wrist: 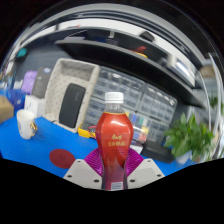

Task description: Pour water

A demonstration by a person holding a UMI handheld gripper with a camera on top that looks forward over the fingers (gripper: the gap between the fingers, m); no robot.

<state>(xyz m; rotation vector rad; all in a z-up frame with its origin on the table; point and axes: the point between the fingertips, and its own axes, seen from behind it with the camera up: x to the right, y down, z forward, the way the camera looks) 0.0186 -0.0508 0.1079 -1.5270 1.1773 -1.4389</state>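
gripper: the gripper [114, 168] has its two fingers closed in on the red plastic bottle with a white cap and a red label [114, 145], purple pads [97, 160] pressed to either side of its lower body, so it looks clamped and carried upright.
bottle: right between the fingers, cap on, standing tall just ahead of the camera.
cup: a white cup [26, 123] sits well off to the left and beyond the fingers, on the blue surface; likely the pouring target, though that is a guess.
risk, cap: the cap looks to be on, so tipping now would pour nothing; it needs to come off first.
risk, grip: the hold is low on a tall, smooth bottle, so a tilt could let it swing or slip between the pads.
risk, reach: the cup is far to the left, and a quick sweep across could clip it or spill short of its rim.
surface: a blue tabletop [60, 145] with a dark red round patch [62, 157] just left of the fingers.
room: a pale woven basket with a dark opening [70, 92] stands beyond on the left; a leafy green plant [190, 135] is off to the right; shelves of drawers [150, 100] run along behind; the ceiling curves bright overhead.
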